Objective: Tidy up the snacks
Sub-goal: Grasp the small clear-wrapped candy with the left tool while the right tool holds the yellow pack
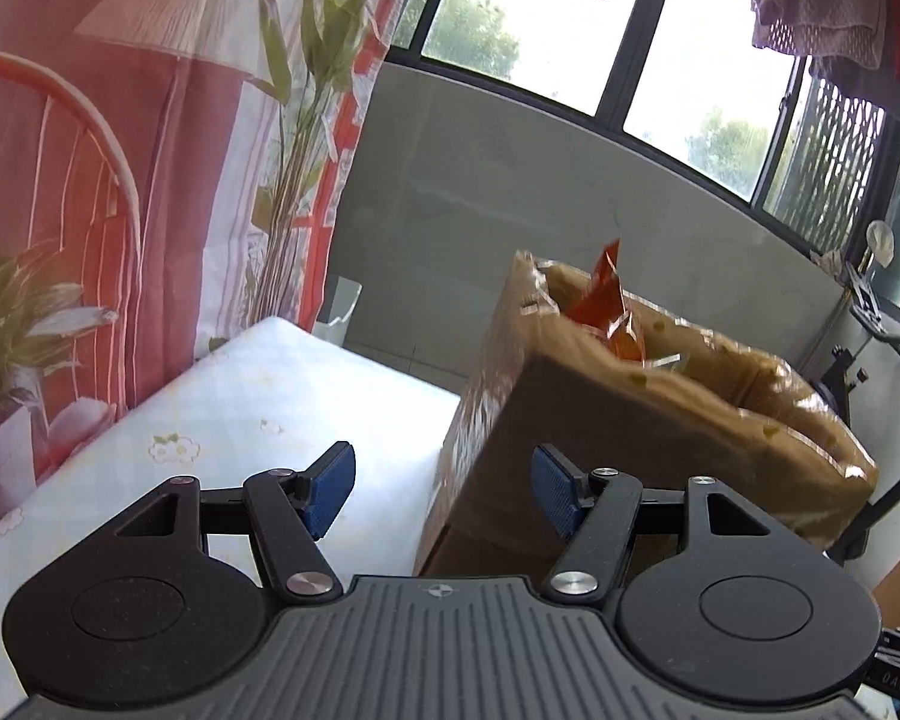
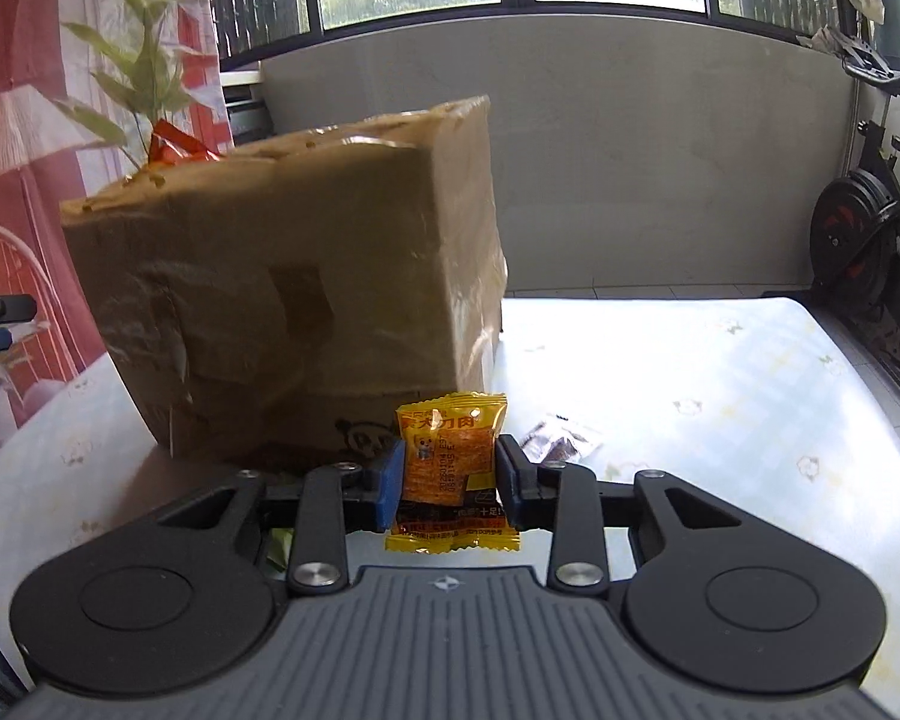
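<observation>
A brown cardboard box [image 2: 306, 300] stands on the white flowered table [image 2: 720, 396]; it also shows in the left wrist view [image 1: 618, 420], with an orange snack packet [image 1: 612, 312] poking out of its open top. That packet also shows in the right wrist view [image 2: 174, 147]. My right gripper [image 2: 450, 474] is shut on a yellow-orange snack packet [image 2: 450, 462], held upright just in front of the box. A dark snack packet [image 2: 561, 441] lies on the table behind it. My left gripper [image 1: 444, 492] is open and empty, beside the box's near corner.
A red and white flowered curtain [image 1: 120, 180] hangs at the left. A grey low wall [image 2: 660, 180] and windows run behind the table. An exercise bike [image 2: 858, 252] stands at the right. A green wrapper [image 2: 279, 546] peeks out under the right gripper.
</observation>
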Demonstrator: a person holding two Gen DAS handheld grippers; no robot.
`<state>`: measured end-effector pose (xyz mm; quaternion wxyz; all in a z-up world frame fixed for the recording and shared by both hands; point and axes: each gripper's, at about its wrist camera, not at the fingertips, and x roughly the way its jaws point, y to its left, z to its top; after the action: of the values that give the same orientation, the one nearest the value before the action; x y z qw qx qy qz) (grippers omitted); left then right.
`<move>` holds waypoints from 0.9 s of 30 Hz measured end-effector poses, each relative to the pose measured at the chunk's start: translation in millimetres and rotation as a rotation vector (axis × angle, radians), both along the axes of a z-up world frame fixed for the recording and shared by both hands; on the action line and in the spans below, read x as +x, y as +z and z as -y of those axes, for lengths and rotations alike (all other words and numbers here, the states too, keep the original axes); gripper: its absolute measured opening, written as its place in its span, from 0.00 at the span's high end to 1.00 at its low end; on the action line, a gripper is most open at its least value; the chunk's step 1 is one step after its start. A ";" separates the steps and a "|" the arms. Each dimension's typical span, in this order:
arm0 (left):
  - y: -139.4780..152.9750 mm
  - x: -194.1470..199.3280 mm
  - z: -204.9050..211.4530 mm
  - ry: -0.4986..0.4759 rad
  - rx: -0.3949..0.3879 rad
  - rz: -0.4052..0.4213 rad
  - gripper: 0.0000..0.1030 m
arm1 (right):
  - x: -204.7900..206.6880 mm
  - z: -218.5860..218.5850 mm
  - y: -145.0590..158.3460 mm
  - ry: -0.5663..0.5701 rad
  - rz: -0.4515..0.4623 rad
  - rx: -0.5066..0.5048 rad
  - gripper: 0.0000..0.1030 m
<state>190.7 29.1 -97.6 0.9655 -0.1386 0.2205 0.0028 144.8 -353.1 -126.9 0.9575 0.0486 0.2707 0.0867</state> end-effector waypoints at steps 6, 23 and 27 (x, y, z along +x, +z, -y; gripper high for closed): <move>32.9 7.0 -1.2 0.001 0.040 0.108 0.34 | 4.8 -14.7 13.3 0.036 0.044 0.000 0.67; -92.5 36.4 75.2 -0.404 0.233 -0.233 0.36 | 0.9 -22.7 -11.7 0.056 -0.011 0.018 0.67; -113.1 43.2 91.9 -0.480 0.263 -0.282 0.41 | -1.0 -25.0 -12.6 0.063 -0.013 0.015 0.67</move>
<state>233.9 -62.8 -210.7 0.9081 0.0451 0.3764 -0.1777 143.7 -328.1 -139.5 0.9521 0.0478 0.2778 0.1186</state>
